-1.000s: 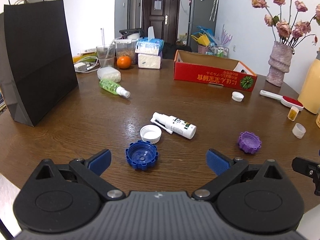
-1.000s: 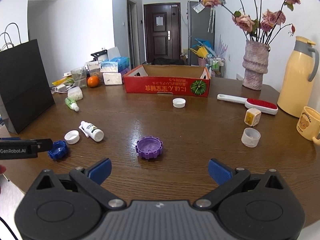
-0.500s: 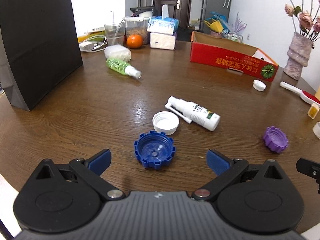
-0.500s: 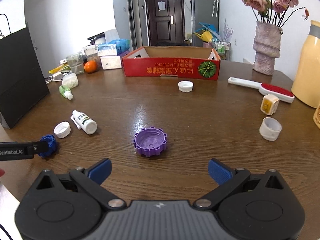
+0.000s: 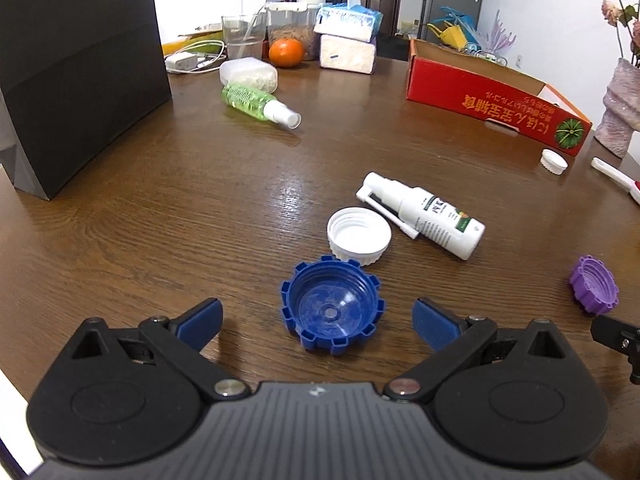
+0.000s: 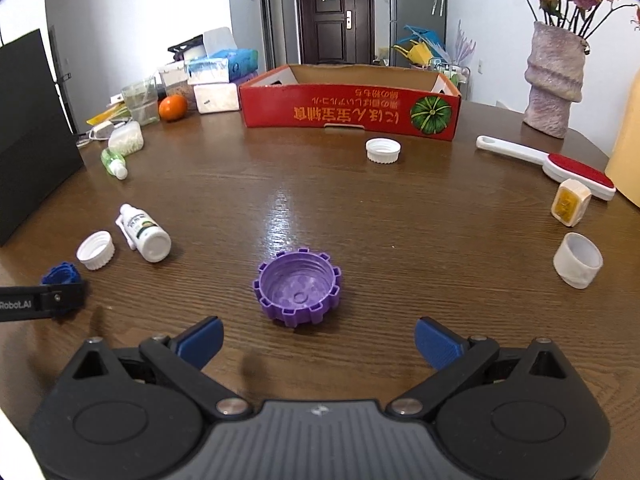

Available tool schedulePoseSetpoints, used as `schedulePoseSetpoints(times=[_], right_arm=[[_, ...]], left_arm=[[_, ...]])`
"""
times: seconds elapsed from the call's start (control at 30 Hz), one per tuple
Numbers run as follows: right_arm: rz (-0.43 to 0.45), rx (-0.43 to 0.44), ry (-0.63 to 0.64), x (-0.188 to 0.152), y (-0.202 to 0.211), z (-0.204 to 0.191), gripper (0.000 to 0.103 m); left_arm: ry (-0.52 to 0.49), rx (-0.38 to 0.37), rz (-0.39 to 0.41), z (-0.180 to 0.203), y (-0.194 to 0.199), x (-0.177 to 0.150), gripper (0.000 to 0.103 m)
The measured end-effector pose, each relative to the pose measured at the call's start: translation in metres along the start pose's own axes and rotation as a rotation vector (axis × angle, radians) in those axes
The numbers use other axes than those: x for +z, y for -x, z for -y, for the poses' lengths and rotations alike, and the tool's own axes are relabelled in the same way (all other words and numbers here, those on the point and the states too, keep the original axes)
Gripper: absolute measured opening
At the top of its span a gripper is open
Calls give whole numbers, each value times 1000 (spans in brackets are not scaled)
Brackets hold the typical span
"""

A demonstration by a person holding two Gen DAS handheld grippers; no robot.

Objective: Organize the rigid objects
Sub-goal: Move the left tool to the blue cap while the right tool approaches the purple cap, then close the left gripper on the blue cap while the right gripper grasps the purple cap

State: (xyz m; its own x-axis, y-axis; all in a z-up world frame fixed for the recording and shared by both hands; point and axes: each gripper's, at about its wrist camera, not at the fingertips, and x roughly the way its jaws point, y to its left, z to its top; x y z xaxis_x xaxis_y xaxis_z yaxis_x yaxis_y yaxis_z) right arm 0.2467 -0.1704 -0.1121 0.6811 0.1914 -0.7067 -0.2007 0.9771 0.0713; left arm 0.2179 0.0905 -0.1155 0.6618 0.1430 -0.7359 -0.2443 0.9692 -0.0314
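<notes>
Caps were seen scattered over the wooden table (image 5: 120,220). The left gripper (image 5: 318,322) was held wide open and empty, its blue pads on either side of the blue cap (image 5: 331,312), which lay open side up without being touched. A white cap (image 5: 359,236) lay just beyond it, beside a white spray bottle (image 5: 428,216) on its side. The right gripper (image 6: 319,340) was likewise spread wide with nothing gripped, the purple cap (image 6: 298,286) lying just ahead of its fingertips, open side up. A red cardboard box (image 6: 348,110) stood farther back, another white cap (image 6: 383,150) before it.
</notes>
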Motion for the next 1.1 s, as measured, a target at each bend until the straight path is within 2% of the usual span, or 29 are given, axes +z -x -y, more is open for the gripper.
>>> schedulePoseSetpoints(times=[0.17,0.3,0.37,0.63,0.73,0.83,0.9,1.03,1.07,1.1], right_arm=[[-10,3,19,4,-15,-2,96],[2,6,31,7,-22,-3,92],[3,11,39,9,-26,-4,85],[23,15,66,10,-31,-8,86],[26,18,71,11,-32,-8,86],[38,25,74,10,-30,-9,75],[42,26,75,10,-29,-9,70],[53,29,75,10,-27,-10,53],[54,28,74,10,-26,-10,53],[55,26,74,9,-26,-10,53]], left_arm=[[13,19,-8,-2,-8,0,102],[19,29,6,-2,-8,1,98],[14,33,11,0,-9,1,98],[-12,42,24,4,-10,-1,97],[-21,40,32,5,-8,-1,90],[-28,34,42,7,-6,-2,80],[-28,35,44,7,-5,-2,78],[-33,28,54,7,-2,-4,63],[-34,25,57,7,-1,-5,56],[-37,22,60,6,0,-5,55]])
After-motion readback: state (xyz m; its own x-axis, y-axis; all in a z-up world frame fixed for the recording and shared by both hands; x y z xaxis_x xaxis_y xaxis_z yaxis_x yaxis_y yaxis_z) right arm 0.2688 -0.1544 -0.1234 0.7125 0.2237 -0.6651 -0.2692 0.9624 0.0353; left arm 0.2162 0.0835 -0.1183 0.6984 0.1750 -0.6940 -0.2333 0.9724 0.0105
